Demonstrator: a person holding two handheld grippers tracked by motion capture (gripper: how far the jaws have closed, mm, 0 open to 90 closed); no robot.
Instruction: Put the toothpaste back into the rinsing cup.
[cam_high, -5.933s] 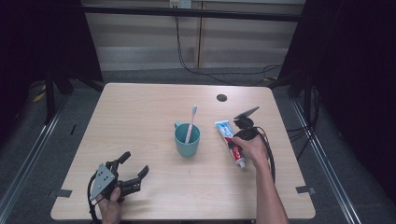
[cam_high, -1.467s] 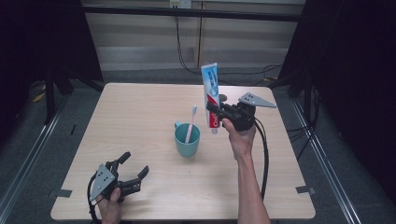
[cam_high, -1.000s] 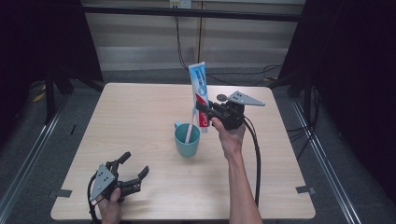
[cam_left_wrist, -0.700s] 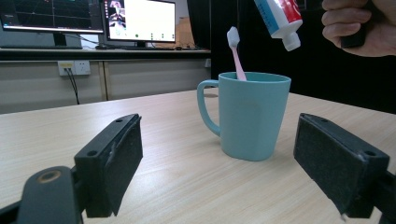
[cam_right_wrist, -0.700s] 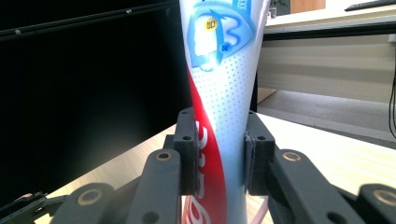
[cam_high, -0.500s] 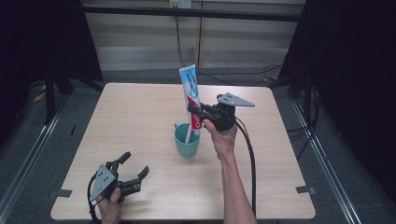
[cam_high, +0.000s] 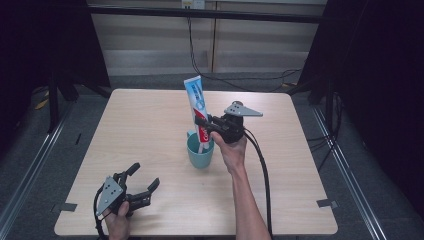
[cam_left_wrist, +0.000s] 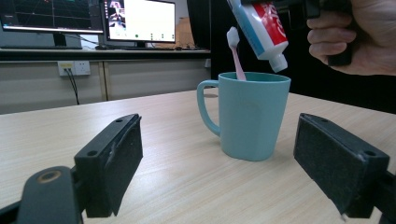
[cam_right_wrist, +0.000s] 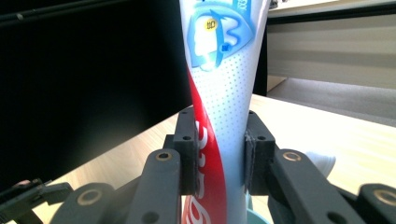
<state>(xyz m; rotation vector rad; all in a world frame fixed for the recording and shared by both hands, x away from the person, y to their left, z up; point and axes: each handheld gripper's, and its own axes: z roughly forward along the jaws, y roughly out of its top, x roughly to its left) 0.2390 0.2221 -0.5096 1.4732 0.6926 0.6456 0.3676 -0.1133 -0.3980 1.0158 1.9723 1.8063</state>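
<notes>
A teal mug (cam_high: 200, 152) (cam_left_wrist: 250, 116) stands mid-table with a pink toothbrush (cam_left_wrist: 236, 53) upright inside it. My right gripper (cam_high: 204, 125) (cam_right_wrist: 218, 154) is shut on a white, blue and red toothpaste tube (cam_high: 196, 107) (cam_right_wrist: 222, 84). The tube stands nearly upright, cap end down, just above the mug's rim (cam_left_wrist: 273, 60). At the table's front left, my left gripper (cam_high: 142, 182) (cam_left_wrist: 233, 172) rests low with its jaws wide open and nothing between them. It faces the mug from a short way off.
The wooden table (cam_high: 150, 125) has bare surface around the mug. A cable (cam_high: 262, 175) trails from the right gripper along the forearm. Monitors (cam_left_wrist: 135, 21) stand on a desk beyond the table's far side.
My right gripper has carried the toothpaste tube left and down, from beside the mug to over its mouth. The left gripper has stayed where it was.
</notes>
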